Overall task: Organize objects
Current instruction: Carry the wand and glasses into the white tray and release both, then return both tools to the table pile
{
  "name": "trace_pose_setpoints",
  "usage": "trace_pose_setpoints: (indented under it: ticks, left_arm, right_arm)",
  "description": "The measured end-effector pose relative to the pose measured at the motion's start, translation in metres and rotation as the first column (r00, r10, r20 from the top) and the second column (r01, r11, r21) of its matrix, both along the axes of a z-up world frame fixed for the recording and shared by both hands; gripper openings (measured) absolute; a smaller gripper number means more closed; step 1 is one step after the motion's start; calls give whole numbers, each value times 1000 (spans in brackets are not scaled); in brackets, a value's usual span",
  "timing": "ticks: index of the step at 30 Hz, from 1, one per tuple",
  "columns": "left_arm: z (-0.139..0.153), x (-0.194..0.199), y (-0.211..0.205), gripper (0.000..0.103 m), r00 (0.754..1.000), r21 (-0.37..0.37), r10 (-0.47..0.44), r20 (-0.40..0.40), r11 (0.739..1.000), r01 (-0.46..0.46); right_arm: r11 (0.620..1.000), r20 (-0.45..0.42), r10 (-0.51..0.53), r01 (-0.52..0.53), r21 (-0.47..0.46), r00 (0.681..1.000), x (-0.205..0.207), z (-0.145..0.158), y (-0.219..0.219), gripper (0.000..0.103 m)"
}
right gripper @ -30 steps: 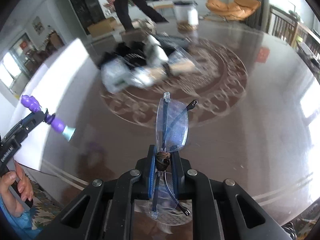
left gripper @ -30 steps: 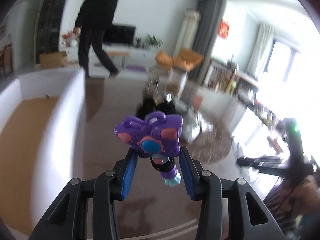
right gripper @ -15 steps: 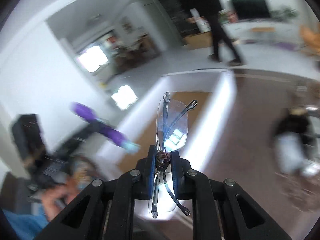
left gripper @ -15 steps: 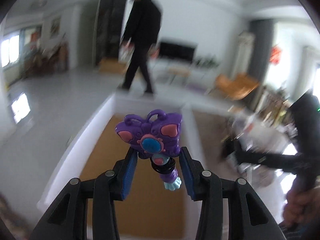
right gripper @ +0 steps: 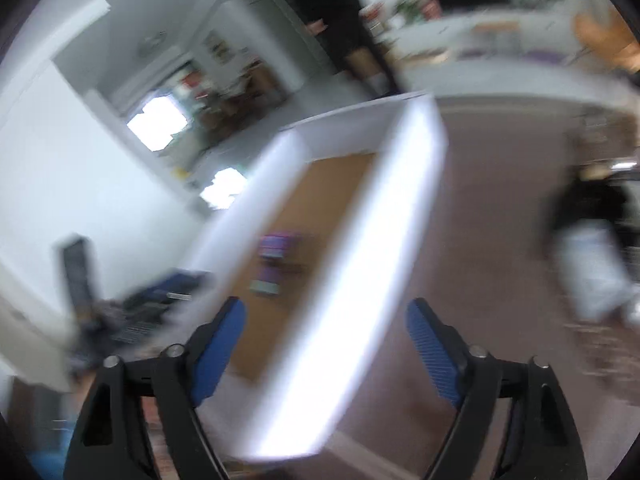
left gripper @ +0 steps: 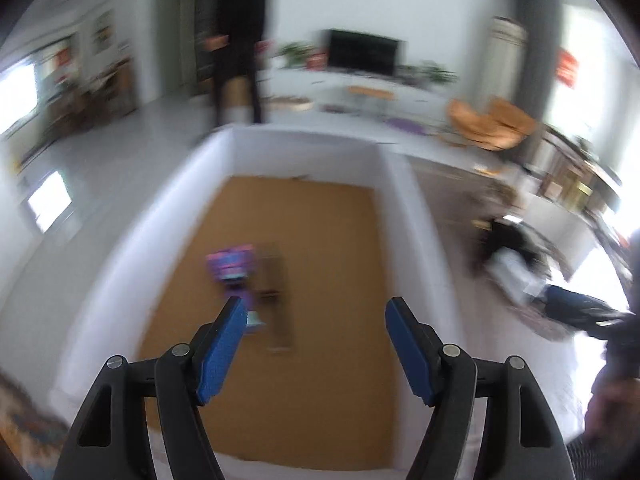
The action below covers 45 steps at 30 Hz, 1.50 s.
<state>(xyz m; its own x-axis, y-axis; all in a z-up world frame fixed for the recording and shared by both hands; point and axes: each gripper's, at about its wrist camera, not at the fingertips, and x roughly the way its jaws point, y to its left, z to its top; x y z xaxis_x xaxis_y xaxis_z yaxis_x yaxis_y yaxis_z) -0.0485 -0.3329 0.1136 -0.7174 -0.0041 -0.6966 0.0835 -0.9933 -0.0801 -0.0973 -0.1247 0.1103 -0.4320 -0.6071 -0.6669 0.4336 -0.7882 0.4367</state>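
Note:
A white-walled box (left gripper: 404,216) with a brown floor lies below my left gripper (left gripper: 314,320), which is open and empty above it. The purple butterfly toy (left gripper: 232,270) lies blurred on the box floor, just past my left fingertip. The toy also shows in the right wrist view (right gripper: 274,258) inside the box (right gripper: 360,264). My right gripper (right gripper: 326,320) is open and empty above the box's near wall. The eyeglasses are not visible in either view; both views are blurred by motion.
The brown table (right gripper: 492,240) runs right of the box, with a blurred heap of black and white items (left gripper: 512,260). The other gripper (left gripper: 580,312) shows at the right edge. A person in black (left gripper: 240,40) stands in the room behind.
My left gripper opened and the purple toy dropped into the box. My right gripper opened too, and the eyeglasses it held are gone from view. Both views swung toward the box.

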Motion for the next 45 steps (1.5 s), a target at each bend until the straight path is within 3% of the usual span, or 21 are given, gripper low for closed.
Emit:
trace_pose_setpoints:
  ticks: [3, 4, 5, 6, 8, 10, 12, 14, 15, 19, 21, 25, 28, 45]
  left_arm:
    - [10, 11, 75, 71, 975, 5, -216, -51, 976, 217]
    - [12, 16, 104, 78, 952, 12, -299, -63, 954, 301]
    - [11, 21, 136, 94, 921, 22, -384, -66, 922, 386]
    - [8, 25, 164, 102, 893, 31, -447, -58, 893, 449]
    - [-4, 23, 208, 103, 854, 54, -519, -29, 853, 520]
    - [-45, 10, 250, 103, 832, 102, -550, 75, 834, 542]
    - [-79, -9, 262, 103, 846, 125, -513, 142, 857, 499]
    - [-113, -36, 270, 103, 887, 80, -418, 198, 908, 410]
    - [-123, -47, 273, 103, 901, 46, -375, 219, 926, 374]
    - [-145, -75, 270, 103, 928, -22, -279, 247, 956, 294]
    - [-148, -88, 277, 103, 933, -62, -262, 246, 957, 285]
    - [-153, -106, 286, 103, 950, -66, -261, 173, 959, 275]
    - [-154, -121, 291, 103, 948, -67, -267, 174, 957, 282]
    - [-156, -122, 293, 103, 947, -67, -270, 176, 956, 285]
  right_arm:
    - [967, -96, -157, 173, 186, 983, 19, -35, 65, 87]
    - [939, -104, -228, 247, 239, 968, 27, -53, 93, 87]
    - [918, -104, -275, 294, 266, 956, 34, -63, 115, 87]
    - [884, -95, -345, 357, 300, 934, 45, -81, 146, 87]
    - [833, -80, -430, 430, 349, 899, 60, -103, 193, 87]
    - [775, -89, -509, 501, 385, 856, 68, -115, 232, 87]
    - [717, -116, -570, 562, 413, 813, 78, -117, 262, 87]
    - [680, -144, -599, 595, 429, 788, 89, -113, 277, 87]
    - [670, -152, -606, 604, 432, 780, 95, -111, 284, 87]
    - [659, -188, -616, 631, 409, 765, 103, -122, 296, 92]
    - [660, -199, -614, 635, 402, 764, 107, -121, 296, 95]
    - [670, -199, -606, 629, 394, 770, 107, -119, 297, 97]
    - [680, -190, -601, 622, 387, 776, 109, -119, 298, 100]
    - [692, -181, -579, 596, 408, 795, 107, -121, 293, 103]
